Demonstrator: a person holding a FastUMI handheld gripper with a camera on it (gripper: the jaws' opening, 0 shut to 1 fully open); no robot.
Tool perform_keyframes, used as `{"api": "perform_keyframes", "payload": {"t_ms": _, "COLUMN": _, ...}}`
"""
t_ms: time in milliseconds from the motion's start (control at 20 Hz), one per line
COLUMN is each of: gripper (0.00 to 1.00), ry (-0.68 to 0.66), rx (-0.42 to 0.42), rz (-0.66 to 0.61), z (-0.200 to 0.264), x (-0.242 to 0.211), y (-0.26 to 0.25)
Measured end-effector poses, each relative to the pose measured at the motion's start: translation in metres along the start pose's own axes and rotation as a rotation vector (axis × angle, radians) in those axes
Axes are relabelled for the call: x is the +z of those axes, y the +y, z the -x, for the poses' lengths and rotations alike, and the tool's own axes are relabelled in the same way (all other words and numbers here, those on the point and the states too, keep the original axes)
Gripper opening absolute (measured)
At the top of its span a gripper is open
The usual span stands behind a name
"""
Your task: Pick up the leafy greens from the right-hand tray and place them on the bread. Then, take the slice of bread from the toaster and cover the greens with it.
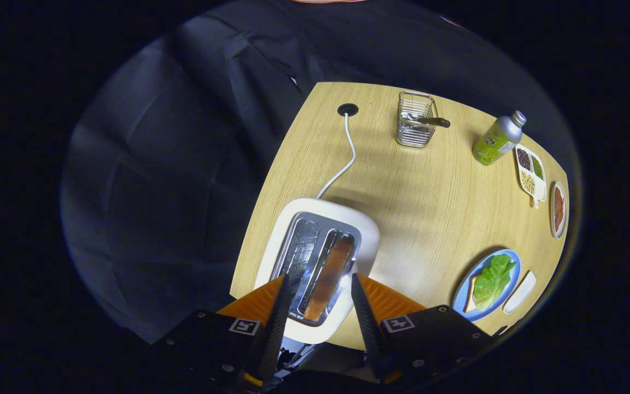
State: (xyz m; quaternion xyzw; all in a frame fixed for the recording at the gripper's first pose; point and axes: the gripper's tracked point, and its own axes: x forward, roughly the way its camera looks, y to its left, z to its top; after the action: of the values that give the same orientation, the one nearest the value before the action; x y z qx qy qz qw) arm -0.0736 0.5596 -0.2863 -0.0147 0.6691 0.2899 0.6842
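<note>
the near end of the toaster is cut off behind the gripper fingers, and the contents of the small oval dish at the table's far right are too small to identify. a white cord runs from the toaster to a round grommet in the wooden table. beyond stand a wire basket holding a utensil, a green bottle and a divided tray of beans. a slice of bread stands in the toaster's right slot, between and just ahead of the fingers; the left slot is bare. the gripper is released, fingers spread apart above the toaster, touching nothing. the leafy greens already lie on bread on the blue plate, well to the right of the fingers, beside an empty white tray.
</note>
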Motion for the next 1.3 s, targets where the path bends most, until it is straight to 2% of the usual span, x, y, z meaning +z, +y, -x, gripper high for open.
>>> {"api": "perform_keyframes", "payload": {"t_ms": 250, "gripper": 0.43, "ry": 0.025, "rx": -0.055, "rz": -0.003, "z": -0.012, "x": -0.002, "y": -0.007}}
{"api": "perform_keyframes", "payload": {"t_ms": 350, "gripper": 0.33, "ry": 0.028, "rx": -0.045, "rz": -0.003, "z": -0.015, "x": -0.003, "y": -0.007}}
{"api": "perform_keyframes", "payload": {"t_ms": 400, "gripper": 0.25, "ry": 0.025, "rx": -0.033, "rz": 0.009, "z": -0.014, "x": -0.003, "y": -0.006}}
{"api": "perform_keyframes", "payload": {"t_ms": 500, "gripper": 0.17, "ry": 0.010, "rx": -0.019, "rz": 0.054, "z": -0.010, "x": -0.006, "y": -0.008}}
{"api": "perform_keyframes", "payload": {"t_ms": 800, "gripper": 0.11, "ry": -0.077, "rx": 0.121, "rz": 0.005, "z": 0.034, "x": -0.003, "y": -0.003}}
{"api": "perform_keyframes", "payload": {"t_ms": 1000, "gripper": 0.11, "ry": -0.151, "rx": 0.246, "rz": 0.035, "z": 0.078, "x": -0.008, "y": -0.001}}
{"api": "perform_keyframes", "payload": {"t_ms": 1300, "gripper": 0.11, "ry": -0.262, "rx": 0.267, "rz": 0.068, "z": 0.126, "x": -0.017, "y": -0.040}}
